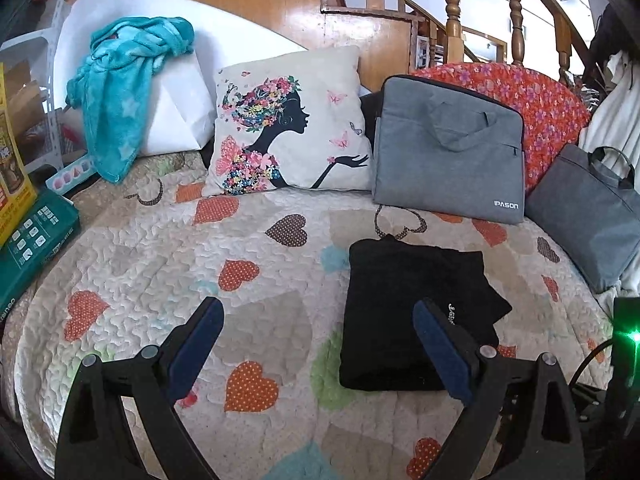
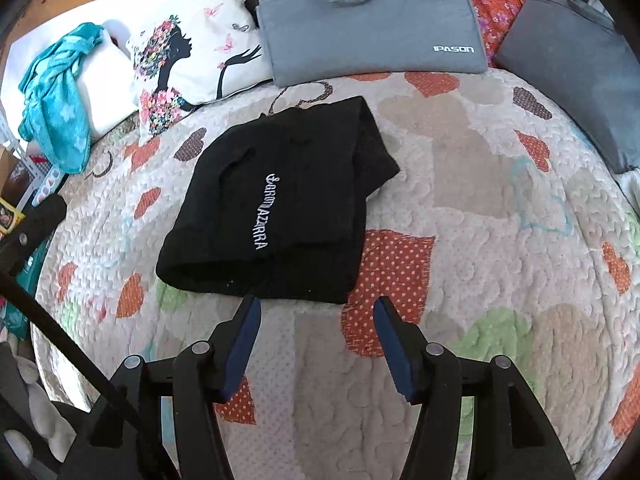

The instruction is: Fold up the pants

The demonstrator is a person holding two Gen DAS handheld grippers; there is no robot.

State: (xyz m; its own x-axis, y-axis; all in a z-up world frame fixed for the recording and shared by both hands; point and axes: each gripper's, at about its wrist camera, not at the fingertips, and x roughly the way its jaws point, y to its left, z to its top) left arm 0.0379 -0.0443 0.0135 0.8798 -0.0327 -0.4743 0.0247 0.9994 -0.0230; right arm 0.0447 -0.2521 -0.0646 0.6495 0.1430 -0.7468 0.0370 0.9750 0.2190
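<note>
a quilted bedspread patterned with orange, brown and green hearts (image 1: 160, 248) covers the bed and fills most of both views. at its far edge, leaning against the wooden stair panel, stand a white cushion printed with a dark silhouette of a figure wearing flowers (image 1: 292, 124), a grey fabric laptop bag marked ipason (image 1: 448, 152) in front of an orange floral cushion (image 1: 556, 108), and a second, darker grey bag (image 1: 592, 216) further right. a crumpled teal fleece blanket with pale stars (image 1: 116, 100) hangs over a white block on the left, and a green box (image 1: 36, 236) sits at the left edge of the bed. the black pants with white lettering (image 2: 280, 208) lie folded into a compact rectangle flat on the bedspread, near the middle, in front of the ipason bag and apart from it; one corner of the upper layer sticks out to the right. the left claw (image 1: 316, 344) hovers above the bedspread with its blue-padded jaws wide apart and nothing between them, its right finger overlapping the pants' near corner in the view. the right claw (image 2: 316, 344) sits just short of the pants' near edge, its jaws parted and empty, only bedspread showing between the pads.
</note>
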